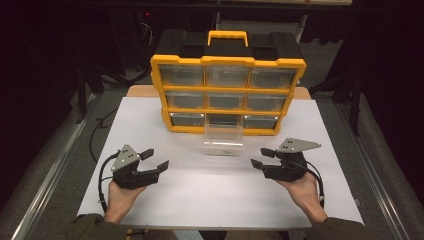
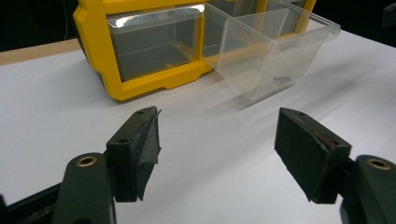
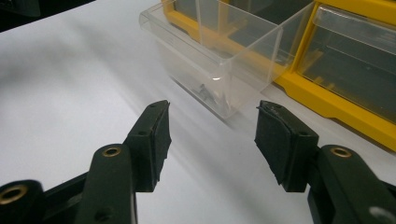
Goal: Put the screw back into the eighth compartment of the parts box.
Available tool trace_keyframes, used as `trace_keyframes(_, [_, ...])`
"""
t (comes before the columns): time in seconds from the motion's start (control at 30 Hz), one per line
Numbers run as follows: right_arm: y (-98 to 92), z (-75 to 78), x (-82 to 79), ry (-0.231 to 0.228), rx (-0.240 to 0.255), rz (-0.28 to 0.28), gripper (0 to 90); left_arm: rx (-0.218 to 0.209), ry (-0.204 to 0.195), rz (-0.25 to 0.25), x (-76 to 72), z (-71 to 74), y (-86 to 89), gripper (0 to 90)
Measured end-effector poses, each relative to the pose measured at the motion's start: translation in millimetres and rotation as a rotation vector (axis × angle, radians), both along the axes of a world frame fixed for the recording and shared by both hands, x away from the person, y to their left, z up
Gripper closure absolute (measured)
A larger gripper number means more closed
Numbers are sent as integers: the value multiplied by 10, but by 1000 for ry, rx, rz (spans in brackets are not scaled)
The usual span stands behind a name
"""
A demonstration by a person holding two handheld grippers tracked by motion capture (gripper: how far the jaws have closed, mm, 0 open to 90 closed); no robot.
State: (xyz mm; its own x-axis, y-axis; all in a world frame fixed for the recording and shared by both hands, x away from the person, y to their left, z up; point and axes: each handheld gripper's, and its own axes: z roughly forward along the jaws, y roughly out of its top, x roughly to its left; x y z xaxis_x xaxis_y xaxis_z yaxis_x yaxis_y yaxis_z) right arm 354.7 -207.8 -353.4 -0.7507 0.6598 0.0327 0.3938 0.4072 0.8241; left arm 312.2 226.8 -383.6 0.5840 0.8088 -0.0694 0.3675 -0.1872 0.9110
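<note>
White bench (image 1: pixel 150 205) carries a yellow organizer (image 1: pixel 227 95); its clear drawer (image 1: pixel 223 137) juts toward the person, long axis front-to-back. Left gripper (image 1: pixel 155 160) and right gripper (image 1: pixel 262 157) flank it, jaws wide, empty.

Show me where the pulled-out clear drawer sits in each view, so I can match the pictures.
High view: the clear drawer is at centre, sticking out from the bottom row of the yellow organiser onto the white table.
Left gripper view: upper right, beyond the open fingers, right of the yellow frame.
Right gripper view: upper centre, left of the yellow frame, with small dark bits inside.
Shared landmark: the organiser's yellow bottom edge, beside the drawer.
</note>
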Motion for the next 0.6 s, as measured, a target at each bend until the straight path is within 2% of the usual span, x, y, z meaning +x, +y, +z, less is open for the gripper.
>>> trace_keyframes(0.07, [-23, -31, -4, -15, 4, 5, 464, -8, 1, 4, 3, 3, -4, 313])
trace_keyframes(0.13, [-45, -64, -8, -8, 20, -1, 461, -21, 3, 6, 4, 4, -14, 313])
trace_keyframes(0.33, [-103, -156, -21, 22, 41, -8, 432, -11, 4, 4, 12, -1, -9, 313])
trace_keyframes(0.5, [-137, -192, -16, 17, 40, -21, 391, -18, 7, 6, 13, -5, 5, 313])
trace_keyframes(0.6, [-145, -210, -7, 32, 46, -18, 411, -12, 5, 2, 5, 0, 14, 314])
